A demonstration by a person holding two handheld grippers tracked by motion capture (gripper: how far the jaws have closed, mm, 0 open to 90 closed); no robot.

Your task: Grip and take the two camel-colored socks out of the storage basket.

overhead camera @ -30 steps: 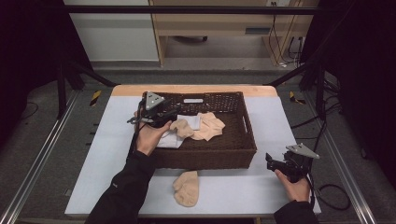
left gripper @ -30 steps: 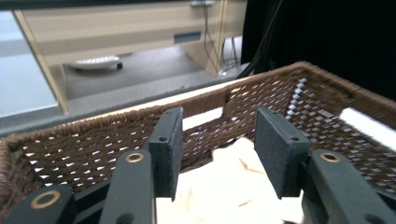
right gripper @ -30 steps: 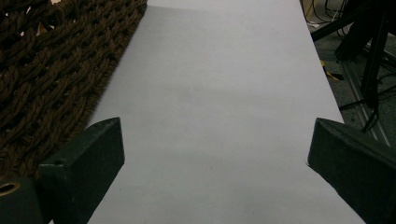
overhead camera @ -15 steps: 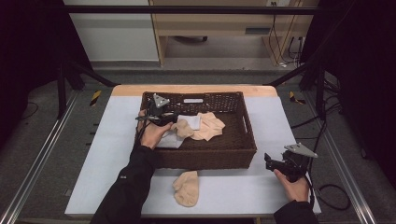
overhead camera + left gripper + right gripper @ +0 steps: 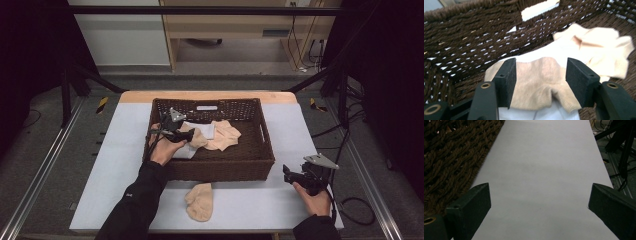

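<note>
A dark brown wicker basket stands in the middle of the table. Inside it, my left gripper hangs low over a beige sock that rests on a white cloth. In the left gripper view the jaws have just been opening; the beige sock lies slack between the pads, and they stand apart from it. A second beige sock lies beside it. My right gripper rests on the table right of the basket, open wide and empty.
Another beige sock lies on the pale tabletop in front of the basket. The basket's far wall rises close behind the left jaws. Metal frame rails run along both table sides, and cables lie on the floor at the right.
The left gripper has sunk lower into the basket with the beige sock, and its jaws have spread wider. The right hand has kept still.
</note>
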